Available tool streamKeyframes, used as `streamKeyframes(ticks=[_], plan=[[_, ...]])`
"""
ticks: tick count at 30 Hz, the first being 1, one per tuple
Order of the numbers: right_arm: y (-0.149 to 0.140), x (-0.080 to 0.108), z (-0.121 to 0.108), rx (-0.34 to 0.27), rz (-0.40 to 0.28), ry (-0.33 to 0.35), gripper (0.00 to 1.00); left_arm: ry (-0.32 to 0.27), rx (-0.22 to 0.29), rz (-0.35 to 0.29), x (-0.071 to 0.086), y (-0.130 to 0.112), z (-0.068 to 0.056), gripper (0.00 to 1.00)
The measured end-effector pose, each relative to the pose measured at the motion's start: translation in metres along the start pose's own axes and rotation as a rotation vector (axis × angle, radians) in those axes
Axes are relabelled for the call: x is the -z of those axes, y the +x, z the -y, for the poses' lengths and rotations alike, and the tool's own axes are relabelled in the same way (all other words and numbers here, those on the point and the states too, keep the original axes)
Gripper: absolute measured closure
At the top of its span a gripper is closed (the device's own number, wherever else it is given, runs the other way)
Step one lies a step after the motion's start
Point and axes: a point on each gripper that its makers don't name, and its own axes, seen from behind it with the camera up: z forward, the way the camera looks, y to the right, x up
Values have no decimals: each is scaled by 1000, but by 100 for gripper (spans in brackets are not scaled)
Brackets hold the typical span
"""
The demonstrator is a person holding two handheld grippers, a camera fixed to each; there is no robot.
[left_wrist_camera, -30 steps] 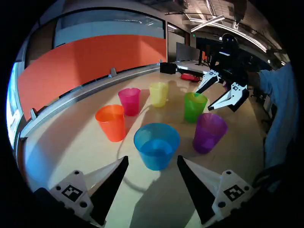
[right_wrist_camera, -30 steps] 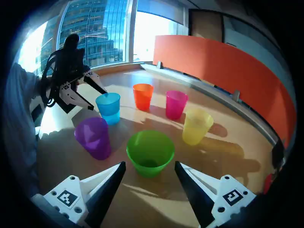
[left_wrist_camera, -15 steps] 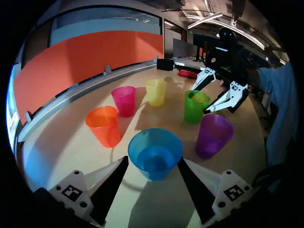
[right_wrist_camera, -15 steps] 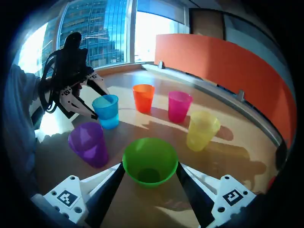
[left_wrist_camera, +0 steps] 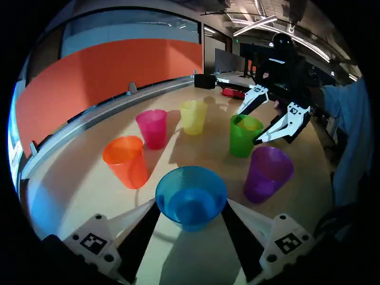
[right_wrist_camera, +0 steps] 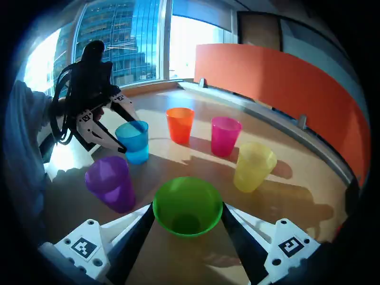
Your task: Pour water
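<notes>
A blue cup [left_wrist_camera: 191,197] holding some water stands on the wooden table [left_wrist_camera: 85,190], between the spread fingers of my left gripper [left_wrist_camera: 190,203]. The tips sit level with its rim on either side. A green cup [right_wrist_camera: 187,206] stands the same way between the fingers of my open right gripper [right_wrist_camera: 187,209]; I cannot tell whether it holds water. In the left gripper view the right gripper [left_wrist_camera: 248,127] flanks the green cup [left_wrist_camera: 244,135]. In the right gripper view the left gripper [right_wrist_camera: 129,135] flanks the blue cup [right_wrist_camera: 133,141].
Around them stand an orange cup [left_wrist_camera: 124,161], a pink cup [left_wrist_camera: 152,128], a yellow cup [left_wrist_camera: 194,116] and a purple cup [left_wrist_camera: 267,173]. An orange partition [left_wrist_camera: 109,71] runs along the table's far edge. A person's sleeve [left_wrist_camera: 349,137] is at the right.
Both grippers have moved forward, so the blue and green cups now sit deeper between their fingers. The finger spread looks unchanged and no cup has moved.
</notes>
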Motion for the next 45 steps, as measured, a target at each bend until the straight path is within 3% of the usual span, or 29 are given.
streamKeyframes(ticks=[9, 17, 26, 36, 45], plan=[[0, -1, 0, 4, -1, 0, 0, 2, 9, -6, 0, 1, 0, 15], [1, -1, 2, 11, -4, -4, 8, 3, 10, -7, 0, 1, 0, 15], [13, 4, 3, 18, -26, -21, 8, 4, 7, -24, 5, 4, -7, 15], [42, 18, 7, 26, -89, -47, 8, 44, 2, -84, 25, 30, -5, 15], [75, 35, 6, 28, -161, -66, 8, 102, -20, -147, 44, 65, 7, 15]])
